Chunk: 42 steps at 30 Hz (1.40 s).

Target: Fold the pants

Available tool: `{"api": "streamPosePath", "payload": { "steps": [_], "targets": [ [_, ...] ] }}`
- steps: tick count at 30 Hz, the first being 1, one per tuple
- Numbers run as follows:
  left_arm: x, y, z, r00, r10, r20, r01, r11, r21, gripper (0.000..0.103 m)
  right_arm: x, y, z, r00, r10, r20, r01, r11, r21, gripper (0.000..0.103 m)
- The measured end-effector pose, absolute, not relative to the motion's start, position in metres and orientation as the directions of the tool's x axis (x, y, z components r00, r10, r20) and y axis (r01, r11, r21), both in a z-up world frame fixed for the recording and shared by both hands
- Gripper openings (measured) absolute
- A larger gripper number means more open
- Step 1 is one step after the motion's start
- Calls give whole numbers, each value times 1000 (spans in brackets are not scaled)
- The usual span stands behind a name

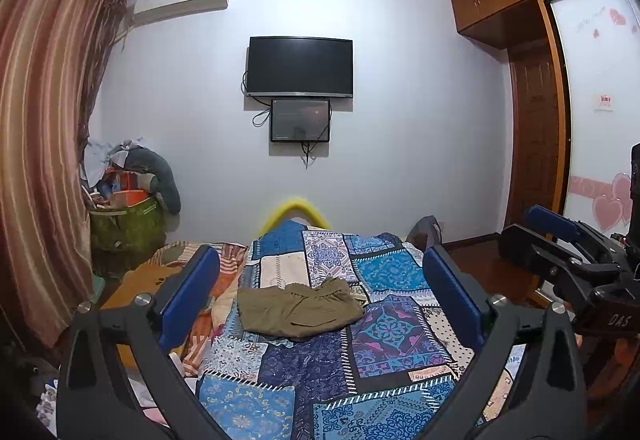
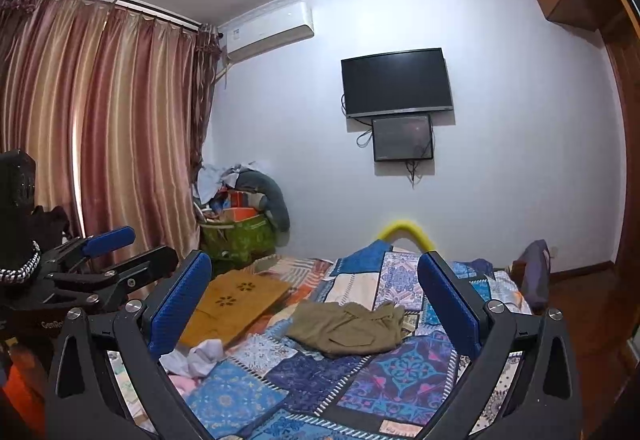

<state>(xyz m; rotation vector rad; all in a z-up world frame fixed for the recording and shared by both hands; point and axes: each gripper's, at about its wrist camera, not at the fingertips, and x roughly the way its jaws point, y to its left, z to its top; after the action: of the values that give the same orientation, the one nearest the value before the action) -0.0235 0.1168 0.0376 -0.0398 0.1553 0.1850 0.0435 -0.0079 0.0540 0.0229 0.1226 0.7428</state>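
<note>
In the corner under the curtain (image 2: 100, 120) stands a green fabric bin (image 2: 240, 236), stuffed past its rim with an orange box, loose pale cloth and a grey padded bundle that droops over its right side; the same bin (image 1: 128, 220) shows at the left of the left wrist view. The pants (image 1: 300, 310), olive-khaki and bunched into a rough folded heap, lie on the patchwork quilt (image 1: 384, 344) in the middle of the bed, nothing touching them; in the right wrist view the pants (image 2: 348, 328) sit just right of a tan cushion (image 2: 236, 304), with a crumpled white cloth (image 2: 200, 354) nearer the camera at the quilt's left edge. The left tool (image 1: 322, 296) is held nearly level, tipped slightly toward the bed, its two blue pads spread wide on either side of the pants, which lie well beyond them, and nothing between the pads. The right tool (image 2: 314, 298) is posed the same way, pads spread fully and empty, the pants beyond and slightly right of centre. Each tool shows at the edge of the other's view: the right tool (image 1: 560, 240) at the right side, the left tool (image 2: 116, 248) at the left side, side by side and apart. A dark television (image 1: 299, 67) hangs on the far wall above a smaller screen (image 1: 300, 121).
</note>
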Motion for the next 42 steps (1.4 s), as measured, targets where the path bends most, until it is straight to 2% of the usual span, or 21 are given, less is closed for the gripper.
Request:
{"api": "streamPosePath", "payload": {
  "steps": [42],
  "targets": [
    [-20, 114, 36, 975, 148, -167, -153, 988, -17, 103, 43, -16, 56, 738, 666, -112, -663, 746, 65, 103]
  ]
}}
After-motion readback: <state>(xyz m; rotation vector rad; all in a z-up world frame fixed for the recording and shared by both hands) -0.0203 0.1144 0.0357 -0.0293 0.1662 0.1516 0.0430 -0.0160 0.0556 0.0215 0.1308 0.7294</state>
